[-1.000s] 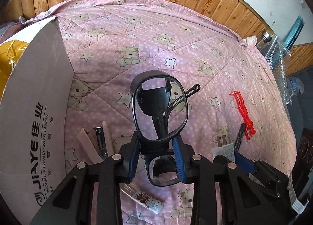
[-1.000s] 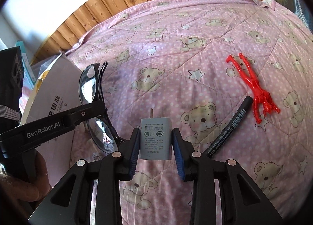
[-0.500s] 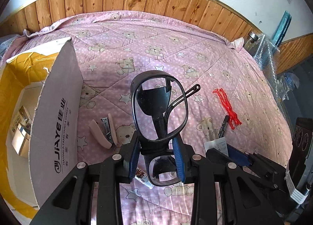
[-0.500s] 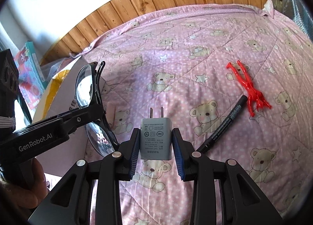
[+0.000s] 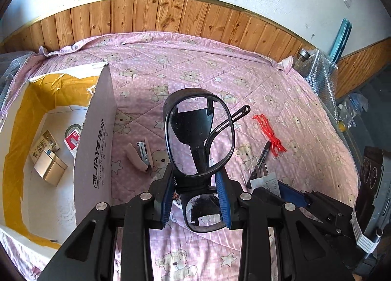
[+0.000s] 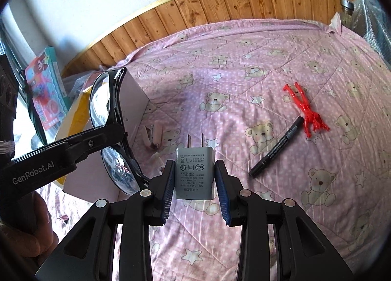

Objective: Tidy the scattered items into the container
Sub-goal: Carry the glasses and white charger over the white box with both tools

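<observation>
Since the earlier frames, both grippers had been raised above the bed, so that the open interior of the cardboard box (image 5: 94, 139) had come into the left wrist view.

Nearest the left camera, the left gripper (image 5: 197, 198) was found clamped on a pair of black-framed glasses (image 5: 199, 134), held upright at the bridge with one lens above the jaws and one below. Nearest the right camera, the right gripper (image 6: 194, 190) was found clenched on a grey plug adapter (image 6: 194, 173), prongs pointed away from the camera. Both items were held in the air above the pink bear-print quilt (image 6: 244, 80), outside the box.

On the quilt beyond, a pink stapler (image 5: 139, 157) was noted just beside the box's right wall. A black marker (image 6: 276, 150) lay further right, with a red plastic figure (image 6: 305, 112) close to its far end; whether the two touched could not be determined. Inside the box, a gold-coloured carton (image 5: 50, 166), a small brown box (image 5: 45, 143) and a red-and-white packet (image 5: 72, 140) were recorded on the floor. At the far side, wood panelling (image 5: 171, 17) was observed behind the bed.
</observation>
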Available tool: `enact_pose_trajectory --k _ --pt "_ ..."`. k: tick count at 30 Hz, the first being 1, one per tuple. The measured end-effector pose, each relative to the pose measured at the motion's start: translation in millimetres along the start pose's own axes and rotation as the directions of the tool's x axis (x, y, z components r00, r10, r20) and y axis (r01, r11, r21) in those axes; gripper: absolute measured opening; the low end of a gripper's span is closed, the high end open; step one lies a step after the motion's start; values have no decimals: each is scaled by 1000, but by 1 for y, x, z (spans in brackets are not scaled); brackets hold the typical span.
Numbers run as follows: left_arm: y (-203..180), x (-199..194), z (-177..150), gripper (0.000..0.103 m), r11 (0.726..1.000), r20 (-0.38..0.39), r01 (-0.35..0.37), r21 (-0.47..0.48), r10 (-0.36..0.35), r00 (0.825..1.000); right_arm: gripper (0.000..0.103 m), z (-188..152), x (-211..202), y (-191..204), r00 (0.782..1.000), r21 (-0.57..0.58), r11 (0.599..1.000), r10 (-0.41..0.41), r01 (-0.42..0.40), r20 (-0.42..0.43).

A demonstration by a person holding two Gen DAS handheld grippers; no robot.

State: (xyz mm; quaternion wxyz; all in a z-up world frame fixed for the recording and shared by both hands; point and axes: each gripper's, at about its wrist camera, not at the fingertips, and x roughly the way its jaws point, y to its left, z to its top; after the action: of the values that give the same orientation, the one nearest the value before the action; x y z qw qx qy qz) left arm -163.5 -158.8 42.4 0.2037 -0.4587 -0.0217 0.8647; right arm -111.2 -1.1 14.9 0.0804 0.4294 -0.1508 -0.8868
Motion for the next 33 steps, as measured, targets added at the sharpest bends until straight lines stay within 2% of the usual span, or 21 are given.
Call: enact_pose_trajectory --k 16,33 --pt "-5 -59 -32 34 1000 76 17 17 -18 997 34 -29 -46 27 998 -44 999 15 -12 54" --pt "13 -91 -62 34 1000 110 9 -24 -7 994 34 -51 -53 47 998 -75 996 46 -43 47"
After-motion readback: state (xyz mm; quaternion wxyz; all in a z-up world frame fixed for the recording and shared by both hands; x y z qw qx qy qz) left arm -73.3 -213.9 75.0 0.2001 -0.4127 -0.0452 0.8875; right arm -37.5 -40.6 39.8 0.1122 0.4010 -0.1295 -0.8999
